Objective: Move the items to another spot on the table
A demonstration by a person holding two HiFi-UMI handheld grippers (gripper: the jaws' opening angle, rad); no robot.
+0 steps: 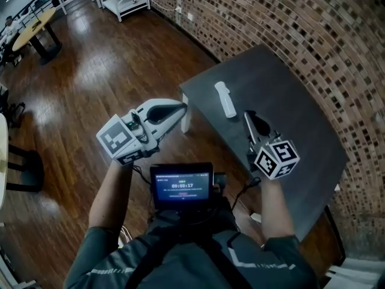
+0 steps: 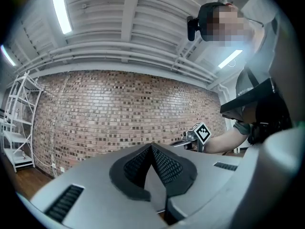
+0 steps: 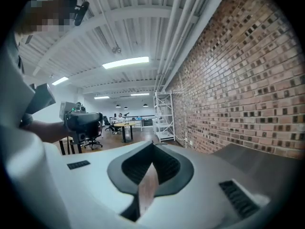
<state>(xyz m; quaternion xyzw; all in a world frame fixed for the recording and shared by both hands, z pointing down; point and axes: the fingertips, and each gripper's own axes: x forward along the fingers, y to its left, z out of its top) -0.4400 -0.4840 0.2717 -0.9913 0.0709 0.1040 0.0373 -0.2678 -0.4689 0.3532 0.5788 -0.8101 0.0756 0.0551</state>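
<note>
Left gripper (image 1: 181,106) and right gripper (image 1: 247,115) hover clenched and empty, clear of the table (image 1: 301,113). The white bar (image 1: 225,99) lies free at its far left, probably awaiting pickup.

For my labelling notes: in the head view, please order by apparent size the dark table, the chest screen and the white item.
1. dark table
2. chest screen, nearer the camera, so its true size is unsure
3. white item

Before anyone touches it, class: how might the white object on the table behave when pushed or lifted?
The white object looks stiff: it lies straight on the table. It is slim, so probably light. Its smooth, rounded ends suggest it could slip or roll.
</note>
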